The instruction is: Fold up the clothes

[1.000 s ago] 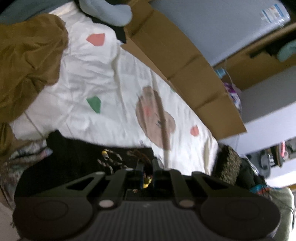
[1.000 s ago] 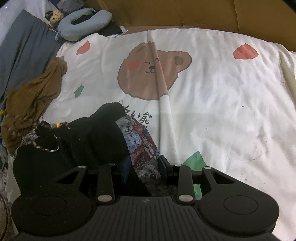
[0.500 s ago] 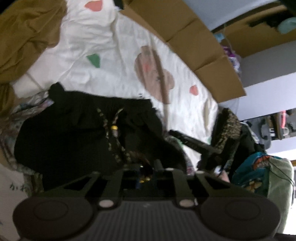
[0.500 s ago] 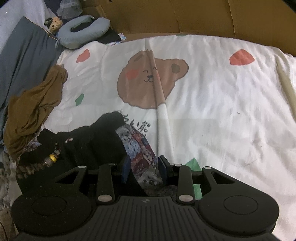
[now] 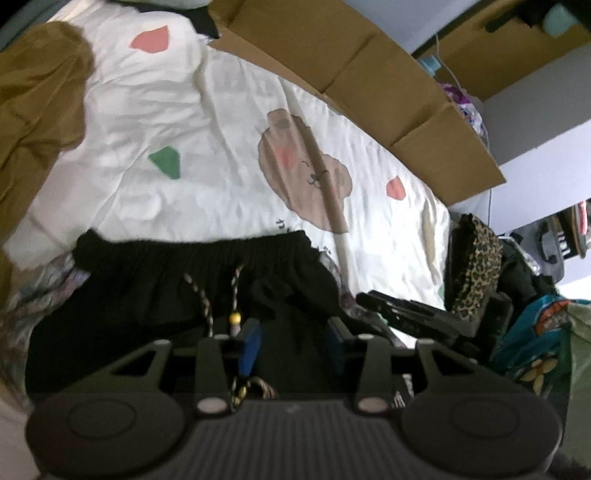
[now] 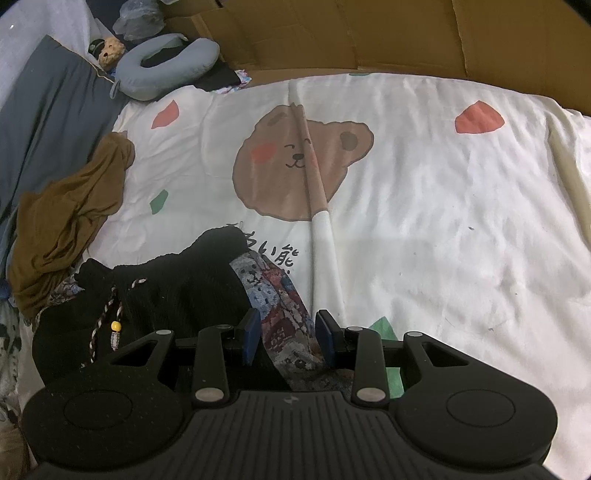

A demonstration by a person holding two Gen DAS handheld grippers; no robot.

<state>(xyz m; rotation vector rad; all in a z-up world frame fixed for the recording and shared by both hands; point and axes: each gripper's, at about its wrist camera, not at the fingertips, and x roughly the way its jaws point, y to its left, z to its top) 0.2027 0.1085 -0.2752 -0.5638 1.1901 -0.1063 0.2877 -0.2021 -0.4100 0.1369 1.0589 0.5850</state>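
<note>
Two grippers over the bed right now, both pointed down at the same heap. My left gripper (image 5: 291, 341) has its jaws opening; black cloth from the black shorts (image 5: 177, 291) sits between the blue pads, but the pads look clear of it, so I'd call that one not gripping. The shorts lie spread on the white bear-print blanket (image 5: 207, 122) with the elastic waistband toward the bear, and the braided drawstring (image 5: 199, 299) with a yellow bead trails toward the left jaw. My right gripper (image 6: 287, 336) has its jaws part-way closed around a strip of patterned fabric (image 6: 280, 314), bluish and reddish with little bear faces, that runs out from under the shorts (image 6: 173, 291); the pads appear to press on it from both sides. From the left wrist view I can see the right gripper's black fingers (image 5: 406, 314) just beside the shorts. Brown garment (image 6: 70, 218) lies crumpled at the blanket's left edge, near the shorts. Cardboard (image 6: 369, 33) lines the far side, and a grey neck pillow (image 6: 162, 70) sits in the corner.
</note>
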